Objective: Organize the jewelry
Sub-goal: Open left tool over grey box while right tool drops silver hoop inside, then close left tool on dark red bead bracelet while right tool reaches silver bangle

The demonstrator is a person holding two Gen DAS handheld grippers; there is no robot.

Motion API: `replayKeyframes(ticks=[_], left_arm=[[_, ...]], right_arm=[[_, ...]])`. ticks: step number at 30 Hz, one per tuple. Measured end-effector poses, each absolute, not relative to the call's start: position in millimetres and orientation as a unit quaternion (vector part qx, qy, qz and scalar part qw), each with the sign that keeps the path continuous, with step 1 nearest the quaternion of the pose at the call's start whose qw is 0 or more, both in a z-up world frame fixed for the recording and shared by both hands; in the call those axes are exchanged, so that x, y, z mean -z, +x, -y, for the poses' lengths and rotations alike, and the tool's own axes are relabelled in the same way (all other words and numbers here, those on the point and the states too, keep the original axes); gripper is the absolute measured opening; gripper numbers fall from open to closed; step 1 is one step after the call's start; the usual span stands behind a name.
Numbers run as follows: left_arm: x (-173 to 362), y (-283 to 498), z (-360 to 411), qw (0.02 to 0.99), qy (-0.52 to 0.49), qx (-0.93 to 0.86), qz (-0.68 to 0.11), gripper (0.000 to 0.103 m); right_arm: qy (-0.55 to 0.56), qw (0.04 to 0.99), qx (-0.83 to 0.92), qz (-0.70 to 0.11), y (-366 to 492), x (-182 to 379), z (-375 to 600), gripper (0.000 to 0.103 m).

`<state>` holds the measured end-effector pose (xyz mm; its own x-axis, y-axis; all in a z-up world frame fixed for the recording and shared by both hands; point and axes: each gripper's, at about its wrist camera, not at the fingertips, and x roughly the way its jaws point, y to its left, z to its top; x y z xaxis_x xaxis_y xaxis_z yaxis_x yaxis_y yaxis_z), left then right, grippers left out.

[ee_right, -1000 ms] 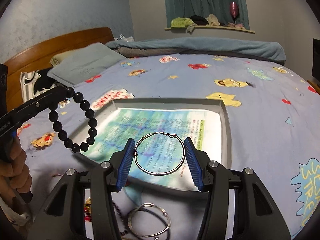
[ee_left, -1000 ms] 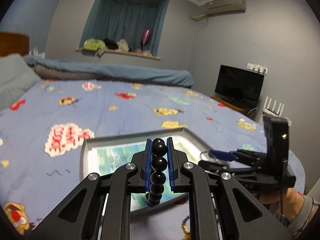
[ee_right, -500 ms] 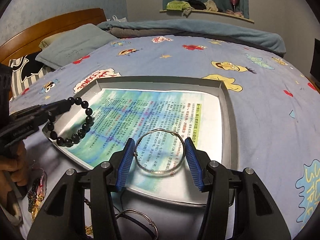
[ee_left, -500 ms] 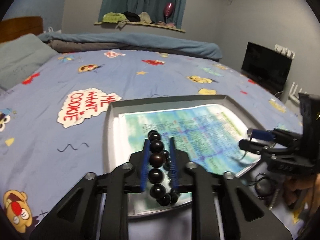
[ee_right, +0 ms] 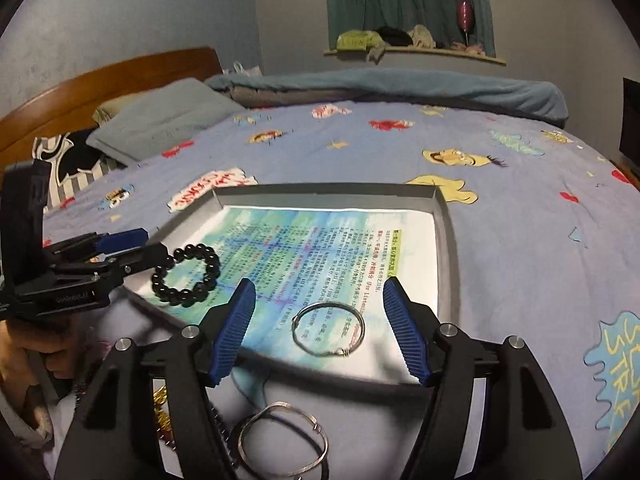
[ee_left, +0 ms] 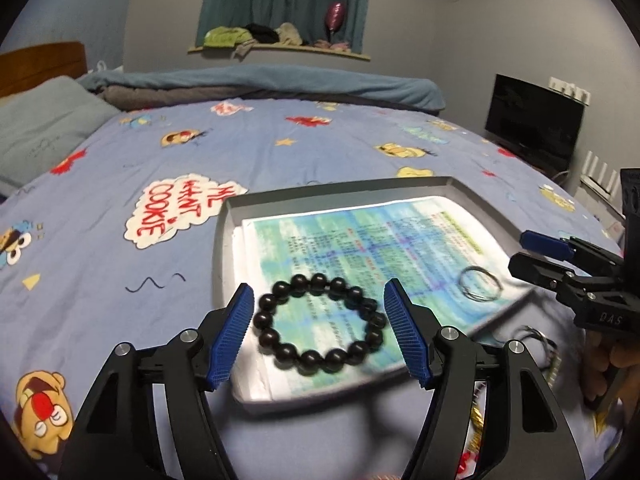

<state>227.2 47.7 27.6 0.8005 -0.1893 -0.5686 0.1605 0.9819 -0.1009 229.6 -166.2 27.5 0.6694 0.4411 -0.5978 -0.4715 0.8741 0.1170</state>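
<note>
So both grippers are opening: left gripper (ee_left: 319, 330) lets go of the bead bracelet (ee_left: 320, 328), right gripper (ee_right: 319, 326) of the wire bangle (ee_right: 328, 330), both on the tray (ee_right: 446, 240).

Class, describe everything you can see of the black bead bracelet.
The black bead bracelet is a closed ring of round, glossy dark beads, lying flat on the printed paper inside the grey tray, near its front left corner. It sits between the blue pads of the left gripper, whose jaws are opening; neither pad presses on it.
</note>
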Motion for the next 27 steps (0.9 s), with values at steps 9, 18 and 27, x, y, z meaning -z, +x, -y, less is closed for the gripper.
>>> replayKeyframes(ticks=[9, 18, 27], left_arm=[[-39, 184, -44, 0.954, -0.025, 0.127, -0.269, 0.068], [-15, 156, -49, 0.946, -0.031, 0.126, -0.296, 0.068], [-13, 150, -27, 0.941, -0.018, 0.174, -0.29, 0.068]], right_arm=[[0.001, 0.926, -0.246, -0.287, 194, -35, 184, 0.066], [0.016, 0.92, -0.246, -0.306, 165, -20, 199, 0.067], [0.014, 0.913, -0.239, -0.329, 159, -11, 200, 0.067]])
